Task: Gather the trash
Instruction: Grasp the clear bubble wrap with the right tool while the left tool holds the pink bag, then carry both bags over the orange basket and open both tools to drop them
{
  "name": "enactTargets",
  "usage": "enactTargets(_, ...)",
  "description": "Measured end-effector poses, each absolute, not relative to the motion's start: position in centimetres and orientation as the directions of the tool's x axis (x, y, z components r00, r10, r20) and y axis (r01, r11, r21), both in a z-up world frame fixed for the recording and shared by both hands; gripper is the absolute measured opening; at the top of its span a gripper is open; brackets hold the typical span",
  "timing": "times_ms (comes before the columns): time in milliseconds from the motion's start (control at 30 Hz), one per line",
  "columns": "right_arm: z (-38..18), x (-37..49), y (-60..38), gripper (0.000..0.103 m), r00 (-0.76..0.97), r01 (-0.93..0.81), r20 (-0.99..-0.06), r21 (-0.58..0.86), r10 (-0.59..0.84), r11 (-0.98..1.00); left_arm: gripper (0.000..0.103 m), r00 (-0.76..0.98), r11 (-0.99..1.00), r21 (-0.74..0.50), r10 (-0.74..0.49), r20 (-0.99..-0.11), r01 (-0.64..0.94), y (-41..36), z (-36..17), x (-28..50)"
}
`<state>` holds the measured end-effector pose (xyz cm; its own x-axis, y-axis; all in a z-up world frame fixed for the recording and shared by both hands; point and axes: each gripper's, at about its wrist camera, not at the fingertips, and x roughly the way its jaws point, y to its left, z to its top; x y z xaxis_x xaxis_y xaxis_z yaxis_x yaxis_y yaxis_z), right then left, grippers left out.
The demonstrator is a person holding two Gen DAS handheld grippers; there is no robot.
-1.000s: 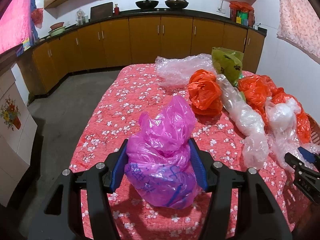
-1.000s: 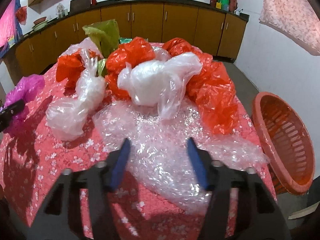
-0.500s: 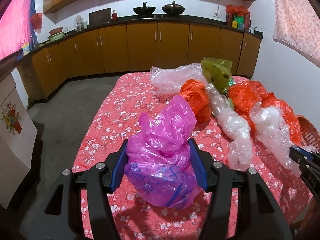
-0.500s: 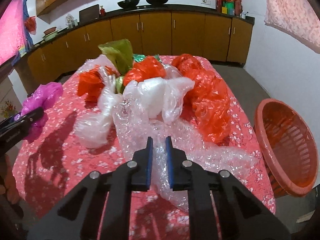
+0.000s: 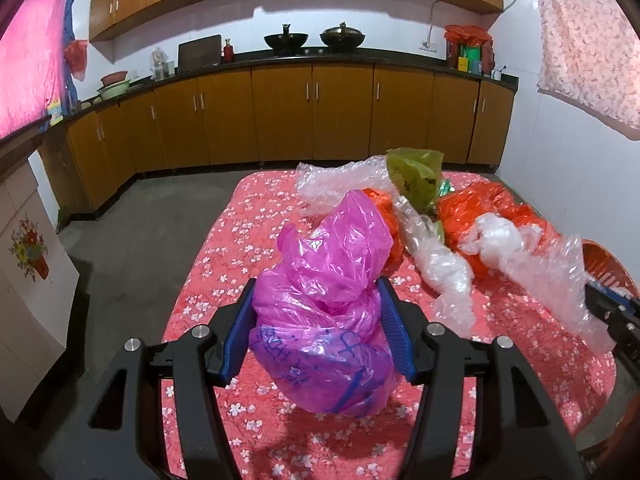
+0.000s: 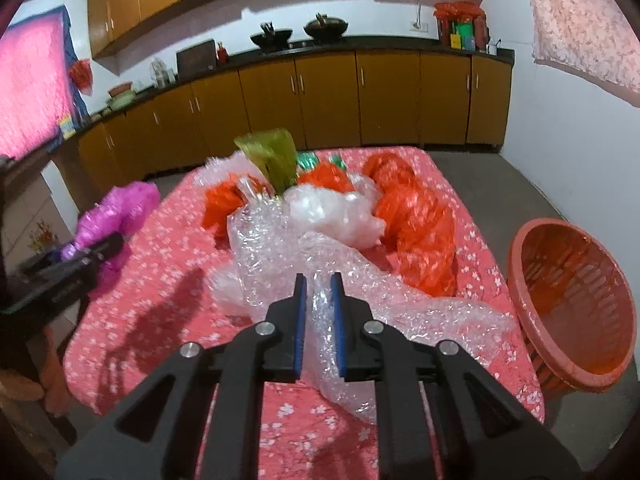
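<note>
My left gripper [image 5: 318, 330] is shut on a crumpled pink plastic bag [image 5: 326, 300] and holds it above the near left part of the table; it also shows in the right wrist view [image 6: 116, 216]. My right gripper [image 6: 318, 316] is shut on a sheet of clear bubble wrap [image 6: 360, 280] and lifts it off the table; the sheet shows at the right in the left wrist view [image 5: 560, 280]. Orange bags [image 6: 420, 220], a white bag [image 6: 332, 216] and a green bag [image 6: 272, 156] lie heaped on the table.
The table has a red flowered cloth [image 5: 240, 248]. An orange plastic basket [image 6: 576, 304] stands on the floor at the table's right side. More clear wrap [image 5: 336, 184] lies at the far end. Brown kitchen cabinets [image 5: 312, 116] line the back wall.
My right gripper closed on the bubble wrap and raised it. My left gripper lifted higher with the pink bag still in it.
</note>
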<state>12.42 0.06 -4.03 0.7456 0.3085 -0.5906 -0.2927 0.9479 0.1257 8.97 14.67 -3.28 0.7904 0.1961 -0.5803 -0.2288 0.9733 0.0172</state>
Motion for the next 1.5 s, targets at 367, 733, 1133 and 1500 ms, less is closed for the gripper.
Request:
enactTargets(367, -1.2, 11.2, -2.9, 0.013, 0.814, -0.232, -0.525, 0.097, 0.248, 0.968, 0.059, 0.816, 0.985, 0.022, 0.156, -0.557, -0.174, 12.0, -1.8, 9.1)
enactTargets(733, -1.0, 11.5, -9.1, 0.013, 0.845, -0.098, -0.521, 0.078, 0.124, 0.992, 0.059, 0.827, 0.998, 0.006, 0.057, -0.559, -0.065, 6.9, -1.5, 11.1)
enactTargets(1133, -2.1, 12.0, -16.9, 0.013, 0.842, 0.100, -0.537, 0.077, -0.043, 0.992, 0.059, 0.825, 0.993, -0.027, -0.113, -0.553, 0.118, -0.4, -1.3, 12.7)
enactTargets(1500, -3.8, 12.9, -22.8, 0.013, 0.819, 0.234, -0.554, 0.084, -0.150, 0.969, 0.059, 0.785, 0.958, -0.044, -0.257, -0.563, 0.282, -8.1, -2.0, 15.5)
